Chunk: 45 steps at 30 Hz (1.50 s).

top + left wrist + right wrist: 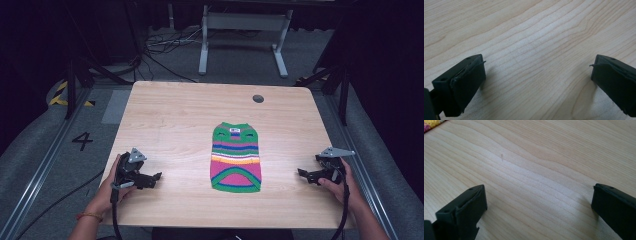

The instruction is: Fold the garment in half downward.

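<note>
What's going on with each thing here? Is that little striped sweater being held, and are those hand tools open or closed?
Striped sweater: lying flat, spread out on the table, untouched.
Left tool: open, holding nothing, low over bare wood, left of the sweater.
Right tool: open, holding nothing, low over bare wood, right of the sweater.
Table: bare apart from the sweater.

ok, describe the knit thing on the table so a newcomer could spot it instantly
Start from the light wooden table with a round grommet hole near its far edge. Just nearer than that hole, right of centre, lies a small striped knit sweater, flat, between the left tool and right tool. Its green, pink, purple and yellow bands are the table's one burst of colour.
</note>
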{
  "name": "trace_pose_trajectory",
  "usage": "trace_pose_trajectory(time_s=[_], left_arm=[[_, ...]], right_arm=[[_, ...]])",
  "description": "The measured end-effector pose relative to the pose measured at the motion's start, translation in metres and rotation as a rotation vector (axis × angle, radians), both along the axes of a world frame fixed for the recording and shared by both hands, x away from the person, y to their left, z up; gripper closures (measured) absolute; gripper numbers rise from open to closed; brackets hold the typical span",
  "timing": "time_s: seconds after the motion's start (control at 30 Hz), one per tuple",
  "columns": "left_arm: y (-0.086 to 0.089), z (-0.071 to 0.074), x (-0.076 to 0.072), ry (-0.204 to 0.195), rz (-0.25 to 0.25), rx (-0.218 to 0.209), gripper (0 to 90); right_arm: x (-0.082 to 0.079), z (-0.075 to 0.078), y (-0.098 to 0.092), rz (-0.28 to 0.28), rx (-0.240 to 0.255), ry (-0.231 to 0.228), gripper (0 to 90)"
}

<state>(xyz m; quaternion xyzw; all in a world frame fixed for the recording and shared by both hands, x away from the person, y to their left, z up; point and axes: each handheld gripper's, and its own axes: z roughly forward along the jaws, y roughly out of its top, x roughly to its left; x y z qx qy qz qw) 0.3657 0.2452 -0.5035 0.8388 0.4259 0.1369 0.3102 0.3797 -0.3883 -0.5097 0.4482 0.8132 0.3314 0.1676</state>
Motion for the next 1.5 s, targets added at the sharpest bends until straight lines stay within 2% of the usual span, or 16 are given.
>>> trace_pose_trajectory(time_s=[0.27,0.53,0.6,0.67,0.7,0.73,0.83,0.9,1.0,1.07,1.27,1.33,1.37,1.4,1.43,1.5], left_arm=[[0.002,0.000,0.001,-0.006,-0.024,-0.003,0.4],[0.002,0.002,0.009,0.003,-0.094,0.006,1.2],[0.001,0.004,0.012,0.005,-0.088,-0.001,7.9],[-0.002,0.008,0.018,0.015,-0.110,0.006,19.4],[-0.005,0.009,0.020,0.011,-0.111,0.018,20.0],[-0.006,0.010,0.023,0.017,-0.114,0.020,21.7],[-0.012,0.017,0.034,0.003,-0.124,-0.002,27.7],[-0.018,0.023,0.042,-0.012,-0.117,-0.011,29.3],[-0.033,0.031,0.059,-0.029,-0.137,-0.017,31.1],[-0.043,0.035,0.068,-0.037,-0.145,-0.021,31.4],[-0.076,0.043,0.093,-0.061,-0.186,-0.016,33.9],[-0.081,0.043,0.097,-0.056,-0.196,-0.019,34.7],[-0.090,0.044,0.104,-0.054,-0.209,-0.024,37.0],[-0.090,0.044,0.104,-0.054,-0.209,-0.024,40.7],[-0.099,0.044,0.111,-0.049,-0.230,-0.024,41.4],[-0.104,0.044,0.115,-0.056,-0.234,-0.028,42.5]], right_arm=[[0.000,0.000,0.000,0.000,0.000,0.000,0.2],[0.002,0.000,0.000,0.020,-0.004,0.003,0.7],[0.003,0.002,-0.001,0.027,-0.001,-0.003,9.5],[0.006,0.006,-0.002,0.025,0.006,0.005,22.2],[0.010,0.009,-0.003,0.036,0.005,0.019,21.6],[0.013,0.012,-0.003,0.034,0.004,0.010,22.2],[0.022,0.023,0.000,0.040,0.038,-0.005,27.2],[0.030,0.032,0.005,0.051,0.050,-0.019,31.0],[0.046,0.043,0.020,0.068,0.070,-0.032,34.2],[0.055,0.047,0.030,0.076,0.054,-0.034,35.5],[0.081,0.051,0.057,0.121,0.058,-0.033,39.8],[0.084,0.051,0.062,0.128,0.054,-0.033,40.0],[0.091,0.052,0.070,0.139,0.050,-0.031,42.6],[0.095,0.053,0.074,0.148,0.055,-0.033,43.6],[0.098,0.053,0.079,0.153,0.056,-0.031,43.9],[0.101,0.053,0.082,0.157,0.053,-0.033,44.7]])
